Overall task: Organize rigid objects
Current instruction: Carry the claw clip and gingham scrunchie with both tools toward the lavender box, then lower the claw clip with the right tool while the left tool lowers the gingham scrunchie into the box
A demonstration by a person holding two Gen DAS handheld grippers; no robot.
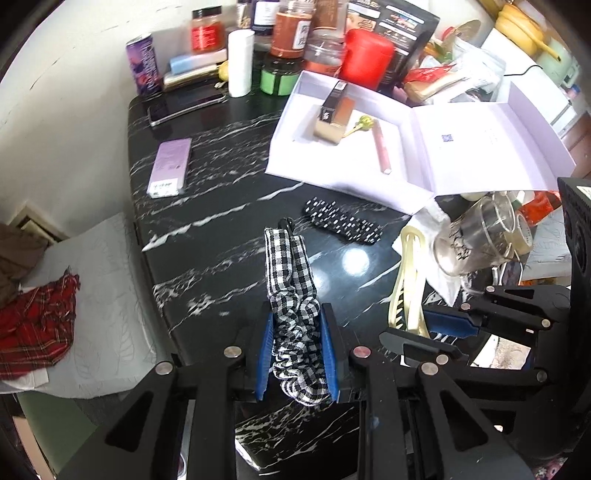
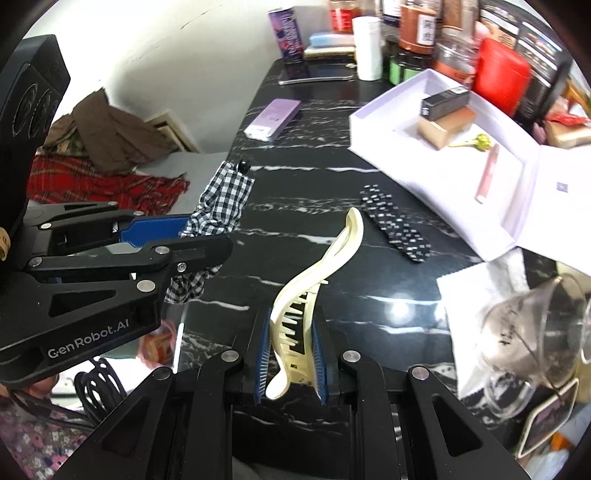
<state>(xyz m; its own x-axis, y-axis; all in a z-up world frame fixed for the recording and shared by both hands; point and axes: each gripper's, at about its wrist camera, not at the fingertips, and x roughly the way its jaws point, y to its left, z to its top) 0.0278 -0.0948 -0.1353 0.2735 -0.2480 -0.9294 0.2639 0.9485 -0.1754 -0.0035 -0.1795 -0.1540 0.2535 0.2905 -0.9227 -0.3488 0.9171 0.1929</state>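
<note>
My left gripper [image 1: 297, 347] pinches the checked scrunchie [image 1: 291, 295] — right gripper [image 2: 290, 347] pinches the cream clip [image 2: 314, 280] — both above the table [image 1: 221, 229].

Back-of-table clutter: jars and bottles [image 1: 291, 26] cut off by the top edge in both wrist views, labels too small to read. Black printed pouch [image 1: 402, 26] partly hidden behind the red canister [image 1: 367, 59]; its text is illegible. Checked fabric hair clip [image 1: 291, 295]: lower end hidden between the blue pads [image 1: 266, 354] of the left gripper [image 1: 297, 354], so the clip body under the cloth cannot be made out. Cream hair claw [image 2: 314, 291]: hinge end partly covered by the right gripper [image 2: 290, 358]. Glass measuring cup [image 2: 532, 332] blurred, markings unreadable, cut by the right edge. Small yellow-green item [image 1: 364, 123] in the white box [image 1: 295, 155]: too small to identify. Floral cloth [image 2: 33, 443] cut off at the lower left corner.
</note>
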